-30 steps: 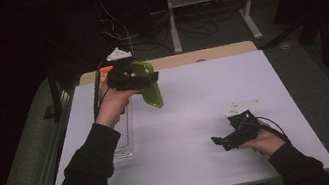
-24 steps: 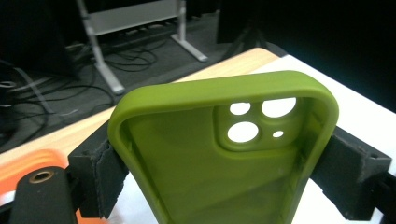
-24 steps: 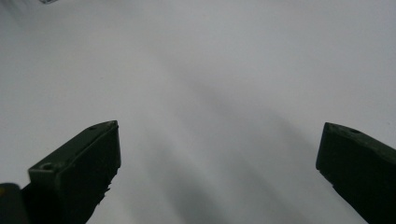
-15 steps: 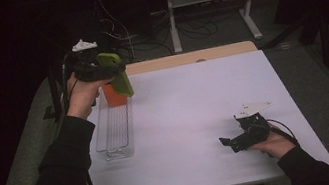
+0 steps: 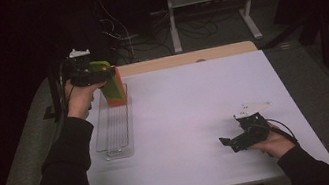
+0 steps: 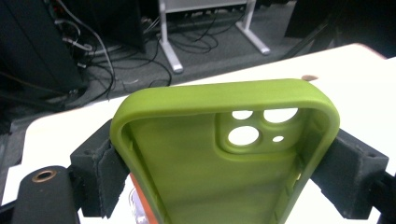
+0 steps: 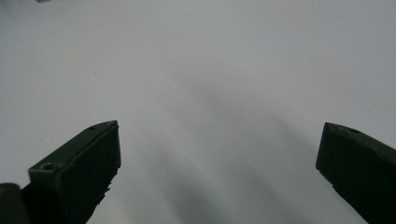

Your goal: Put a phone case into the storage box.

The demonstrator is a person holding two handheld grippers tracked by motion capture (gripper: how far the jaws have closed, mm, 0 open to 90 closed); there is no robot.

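I have the green phone case (image 6: 224, 154) clamped across its width in my left gripper (image 5: 91, 74), the pads (image 6: 100, 175) pressing its two long side walls, and it hangs at the far left of the white table (image 5: 197, 117), just over the far end of the clear tray (image 5: 114, 131). An orange case (image 5: 113, 95) stands in that far end, right behind and under the green one; I cannot tell whether the two touch. The green case looks like soft silicone: light, bendy, matte enough not to slip, and not fragile. I judge that a side-to-side squeeze like this one can bow the open shell, so a hold low on the walls, away from the camera cut-outs, is the firmer place. My right gripper (image 5: 234, 140) lies low over the near right of the table with its jaws wide apart and nothing between them. For room, the tray is narrow and its walls thin, so the case has to go in edge-on. The table's left edge is close beside the tray, while the whole middle and right of the table is bare.
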